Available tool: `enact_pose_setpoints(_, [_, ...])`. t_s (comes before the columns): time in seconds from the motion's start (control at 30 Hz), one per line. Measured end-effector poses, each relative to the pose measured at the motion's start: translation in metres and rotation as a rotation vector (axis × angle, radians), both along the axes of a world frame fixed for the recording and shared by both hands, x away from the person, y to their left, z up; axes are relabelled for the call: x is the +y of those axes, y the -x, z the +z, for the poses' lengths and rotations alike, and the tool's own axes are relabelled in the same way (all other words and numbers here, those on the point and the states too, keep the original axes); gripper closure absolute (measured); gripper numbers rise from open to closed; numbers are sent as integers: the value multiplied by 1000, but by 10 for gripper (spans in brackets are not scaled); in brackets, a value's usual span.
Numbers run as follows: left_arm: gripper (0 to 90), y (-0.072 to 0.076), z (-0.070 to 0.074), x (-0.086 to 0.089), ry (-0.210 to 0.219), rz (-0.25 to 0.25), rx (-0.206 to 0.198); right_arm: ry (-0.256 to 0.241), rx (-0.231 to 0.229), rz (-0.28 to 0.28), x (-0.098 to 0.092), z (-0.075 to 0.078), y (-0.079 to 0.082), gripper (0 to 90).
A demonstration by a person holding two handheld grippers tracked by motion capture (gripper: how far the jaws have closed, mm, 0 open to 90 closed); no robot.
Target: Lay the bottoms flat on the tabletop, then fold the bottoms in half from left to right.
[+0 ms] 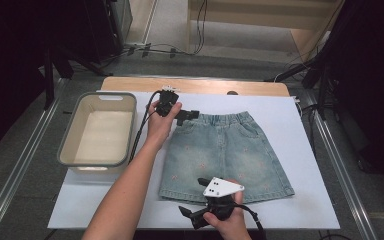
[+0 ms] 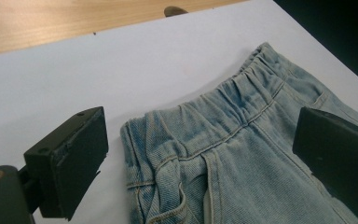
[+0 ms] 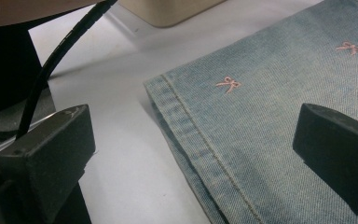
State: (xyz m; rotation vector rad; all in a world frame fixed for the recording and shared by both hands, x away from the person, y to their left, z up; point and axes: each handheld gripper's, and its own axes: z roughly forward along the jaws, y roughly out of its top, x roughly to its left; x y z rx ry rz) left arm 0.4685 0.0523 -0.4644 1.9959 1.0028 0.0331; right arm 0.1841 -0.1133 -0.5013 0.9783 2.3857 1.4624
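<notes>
Holding a two-jaw gripper in each hand, we start nearest our side of the table: our right gripper (image 1: 192, 197) sits at the bottom hem of the pale blue denim shorts with small pink bow embroidery (image 1: 225, 155). In the right gripper view its jaws stand wide apart, one over the bare white sheet covering the table (image 3: 121, 154), the other above the denim, with the hem's left corner lying between them and nothing gripped. The shorts lie flat in the middle of that white sheet, waistband away from us, hem towards us. Farther off, our left gripper (image 1: 187, 116) is at the waistband's left corner. In the left gripper view its jaws are likewise spread, one over the sheet just beside the fabric, the other over the denim near the elastic waistband, clamping nothing. Left of the shorts, well apart from them, stands a grey-rimmed rectangular plastic tub (image 1: 65, 145). Beyond the sheet a strip of light wooden tabletop (image 1: 195, 85) shows.
</notes>
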Motion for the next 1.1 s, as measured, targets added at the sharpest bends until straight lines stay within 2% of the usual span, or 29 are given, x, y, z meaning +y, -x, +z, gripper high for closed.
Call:
enact_pose_setpoints(0.3, [74,-3,-12,-8,-58,25,16,0,-3,2,2,-1,0,0])
enact_pose_setpoints(0.4, [111,-5,-15,-9,-104,37,15,-1,-8,6,3,-1,1,0])
enact_pose_setpoints(0.53, [208,-6,-18,-7,-159,72,-7,10,-8,8,3,-2,1,0])
enact_pose_setpoints(0.67, [277,-10,-23,-4,-144,93,26,9,-7,7,2,-3,0,0])
enact_pose_setpoints(0.8, [313,-12,-30,-5,-162,84,54,18,-2,6,3,-4,1,0])
enact_pose_setpoints(1.1, [344,-11,-36,-10,-141,73,52,23,1,-6,0,-5,2,0])
